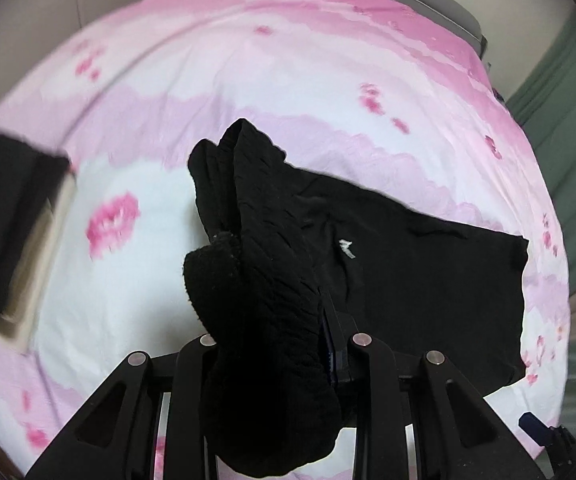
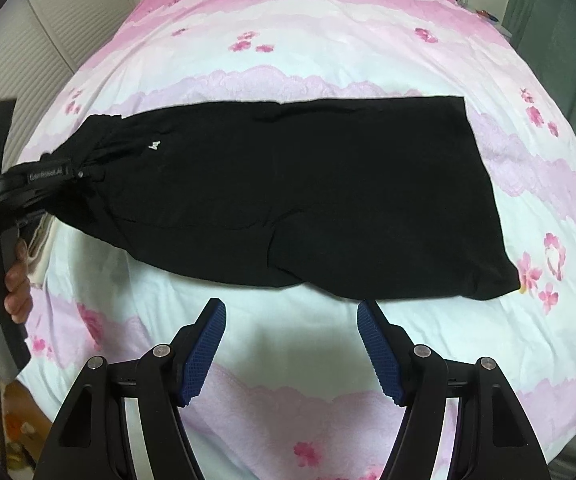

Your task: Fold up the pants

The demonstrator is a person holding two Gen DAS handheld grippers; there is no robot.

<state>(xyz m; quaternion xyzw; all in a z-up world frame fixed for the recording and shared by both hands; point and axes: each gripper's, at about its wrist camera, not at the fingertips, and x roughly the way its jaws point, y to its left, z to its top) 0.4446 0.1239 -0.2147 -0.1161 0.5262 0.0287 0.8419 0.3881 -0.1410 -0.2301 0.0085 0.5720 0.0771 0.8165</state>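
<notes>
Black pants (image 2: pixel 308 192) lie across a pink and white flowered bedspread (image 2: pixel 288 60), folded lengthwise, with a small white logo near the waist. My left gripper (image 1: pixel 288 344) is shut on the bunched waistband end (image 1: pixel 256 240) and lifts it off the bed; it also shows in the right wrist view (image 2: pixel 48 176) at the left end of the pants. The leg end (image 1: pixel 468 264) still lies flat on the bed. My right gripper (image 2: pixel 292 320) is open and empty, just in front of the pants' near edge, above the bedspread.
A stack of folded dark and pale cloth (image 1: pixel 16 232) lies at the bed's left side. A white slatted wardrobe door (image 2: pixel 28 60) stands to the left of the bed. A green curtain (image 1: pixel 568 128) hangs at the right.
</notes>
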